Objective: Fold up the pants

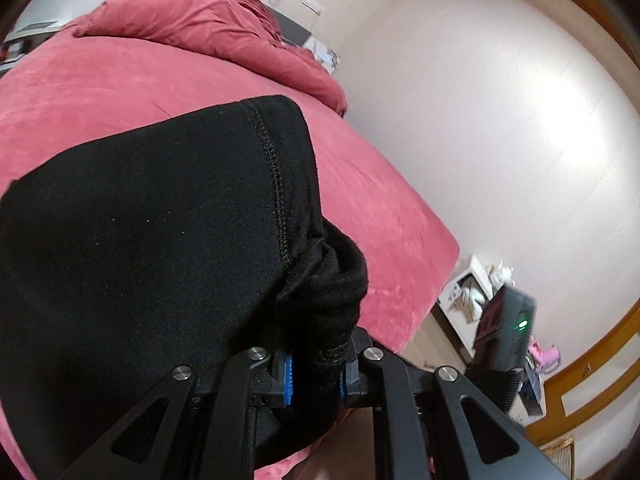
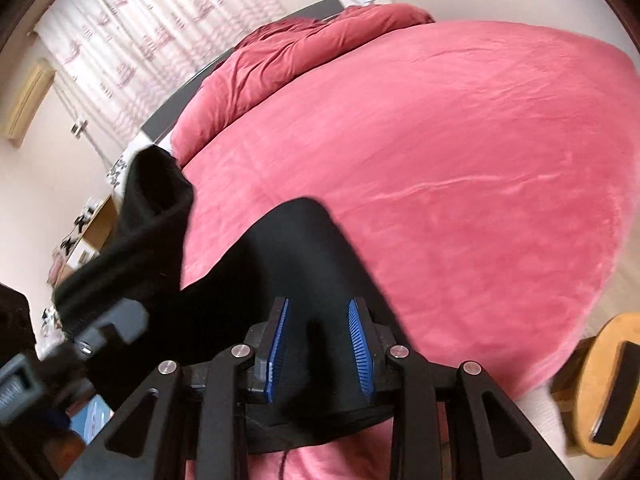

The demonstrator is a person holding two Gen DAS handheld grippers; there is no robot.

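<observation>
- Pants (image 1: 152, 220): black, lifted clear of the pink bed (image 1: 100, 80) for most of their visible length and hanging between the two grippers; whether any part of them rests on the blanket cannot be told. A stitched seam runs up the cloth in the left wrist view.
- Long axis: in the right wrist view the cloth stretches from the right gripper (image 2: 318, 344) up and to the left toward the left gripper (image 2: 86, 344), so the span between the two tools sets the line for the next lay-down or fold.
- Left gripper (image 1: 314, 376): its jaws are pressed together on a bunched, rolled edge of the pants, which fills the narrow gap between the blue pads and drapes forward and to the left of it.
- Right gripper: its jaws stand moderately apart with black cloth filling the gap between the blue pads (image 2: 360, 344); the fabric appears pinched, running forward and to the left from the tips.
- Nearer hand: neither; each already holds one end.
- Bed: flat pink blanket ahead of both tools, a rumpled red duvet (image 2: 304, 44) at its far end, well apart from the pants.
- Judgement: the coming move likely depends on keeping the span taut and level above the blanket.
</observation>
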